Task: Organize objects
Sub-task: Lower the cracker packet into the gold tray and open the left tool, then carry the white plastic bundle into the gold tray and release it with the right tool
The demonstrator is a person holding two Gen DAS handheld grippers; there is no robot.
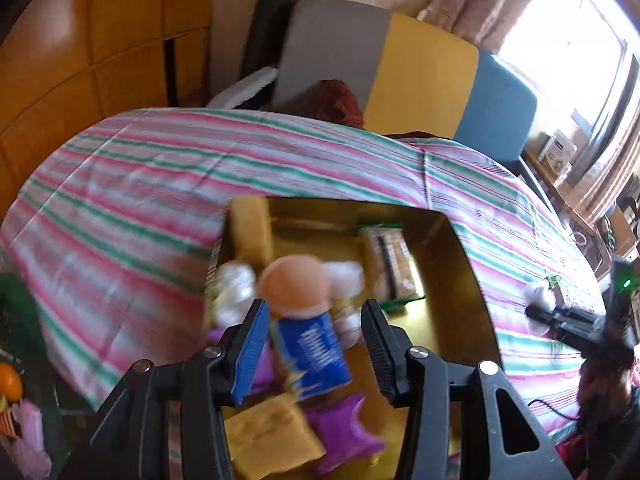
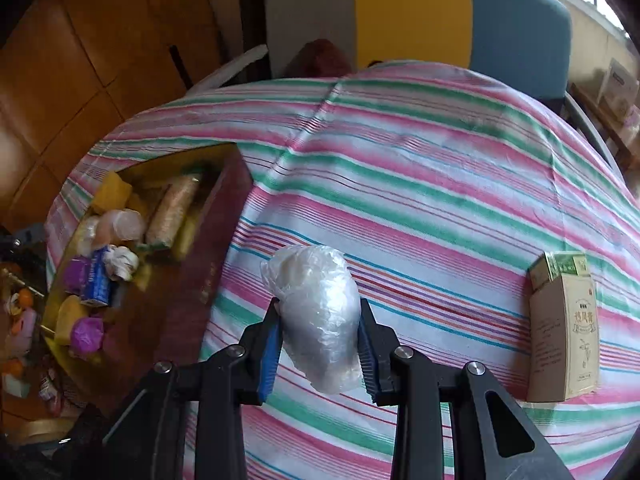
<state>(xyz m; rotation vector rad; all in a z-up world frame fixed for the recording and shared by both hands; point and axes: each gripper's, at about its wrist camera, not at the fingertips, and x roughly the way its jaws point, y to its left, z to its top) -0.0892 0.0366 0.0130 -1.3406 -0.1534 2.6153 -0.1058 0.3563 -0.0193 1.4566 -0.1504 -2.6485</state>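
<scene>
My left gripper [image 1: 314, 308] hangs open over a dark red box with a gold lining [image 1: 460, 264]; nothing is pressed between its blue pads. In the box below lie a blue packet [image 1: 316, 356], a peach round thing [image 1: 292, 284], yellow sponges [image 1: 252, 228], a green-wrapped cracker pack [image 1: 392, 268], purple wrappers [image 1: 344, 428] and white crumpled bits. My right gripper [image 2: 320, 302] is shut on a crumpled clear plastic bag [image 2: 316, 320], held above the striped tablecloth [image 2: 420, 184] to the right of the box [image 2: 224, 240]. A tan and green carton [image 2: 564, 328] lies flat on the cloth at the right.
Grey, yellow and blue chair backs [image 2: 408, 12] stand behind the table. Wooden cabinets [image 1: 100, 40] fill the left. Left of the table, lower down, sits clutter with an orange fruit [image 1: 10, 382]. A bright window [image 1: 568, 52] is at the right.
</scene>
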